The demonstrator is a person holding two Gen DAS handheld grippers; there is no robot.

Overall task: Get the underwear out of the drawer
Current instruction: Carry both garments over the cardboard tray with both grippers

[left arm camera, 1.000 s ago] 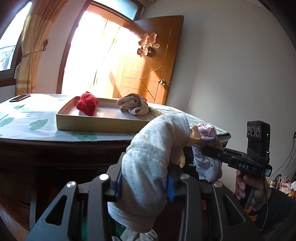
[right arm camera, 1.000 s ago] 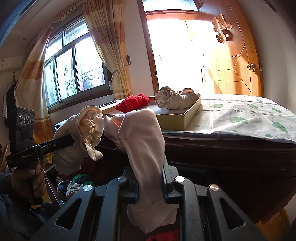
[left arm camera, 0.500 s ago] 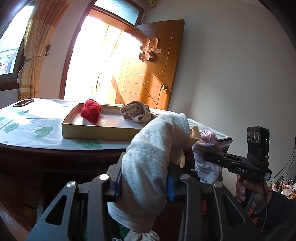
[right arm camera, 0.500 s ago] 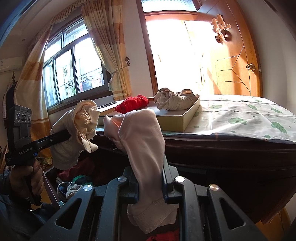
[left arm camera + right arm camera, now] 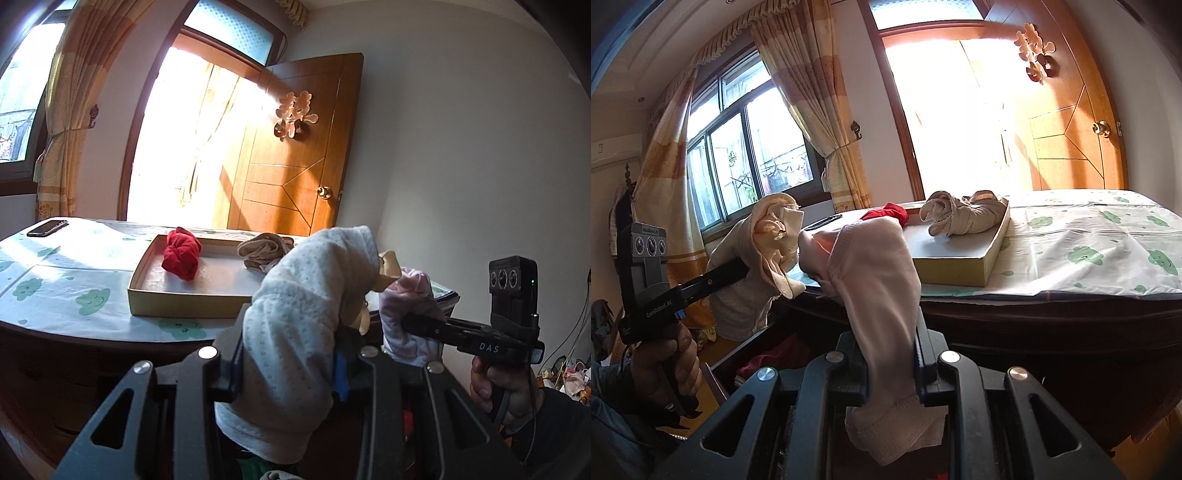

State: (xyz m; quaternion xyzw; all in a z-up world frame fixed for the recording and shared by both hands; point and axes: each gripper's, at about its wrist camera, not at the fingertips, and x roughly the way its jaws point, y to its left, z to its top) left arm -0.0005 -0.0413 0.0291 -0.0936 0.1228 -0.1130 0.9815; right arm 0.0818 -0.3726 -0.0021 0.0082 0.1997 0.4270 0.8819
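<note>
My left gripper point(image 5: 286, 363) is shut on a white dotted piece of underwear point(image 5: 295, 325) and holds it up in the air; it also shows in the right wrist view point(image 5: 753, 254). My right gripper point(image 5: 890, 363) is shut on a pale pink piece of underwear point(image 5: 875, 280), seen from the left wrist view as a pink bundle point(image 5: 410, 314). The two bundles hang side by side, nearly touching. The open drawer point(image 5: 768, 354) lies below, with several clothes in it.
A shallow cardboard tray point(image 5: 184, 301) sits on the clothed table top and holds a red bundle point(image 5: 181, 253) and a beige bundle point(image 5: 264, 249). A phone point(image 5: 47, 228) lies at the table's far left. A wooden door point(image 5: 299, 147) stands open behind.
Both grippers have risen with their underwear, so the tray and table top now show from higher up. Both grips are unchanged.
</note>
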